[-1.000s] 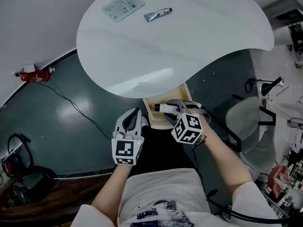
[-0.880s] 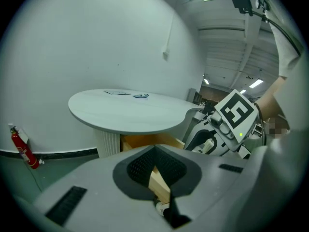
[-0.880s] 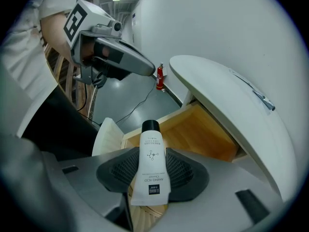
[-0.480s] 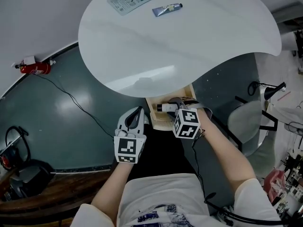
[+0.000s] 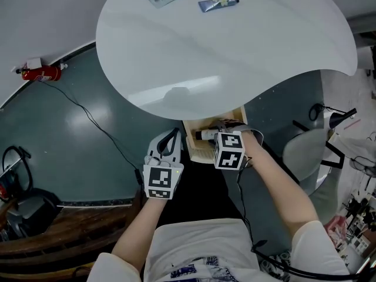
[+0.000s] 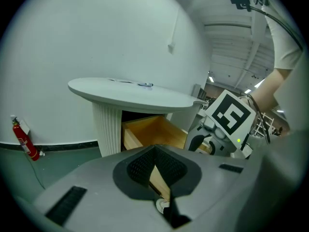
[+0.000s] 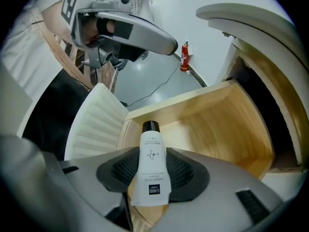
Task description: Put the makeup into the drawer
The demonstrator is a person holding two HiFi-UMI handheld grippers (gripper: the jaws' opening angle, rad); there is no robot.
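Head view looks steeply down on desk (image 5: 235,57) and drawer (image 5: 202,151). Left gripper view faces drawer from nearby; right gripper view looks closely into it.

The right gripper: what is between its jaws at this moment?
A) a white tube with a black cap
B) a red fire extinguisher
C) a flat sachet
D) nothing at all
A: in the right gripper view, the right gripper has its pads pressed on both sides of a white tube with a black cap, held over the open wooden drawer.
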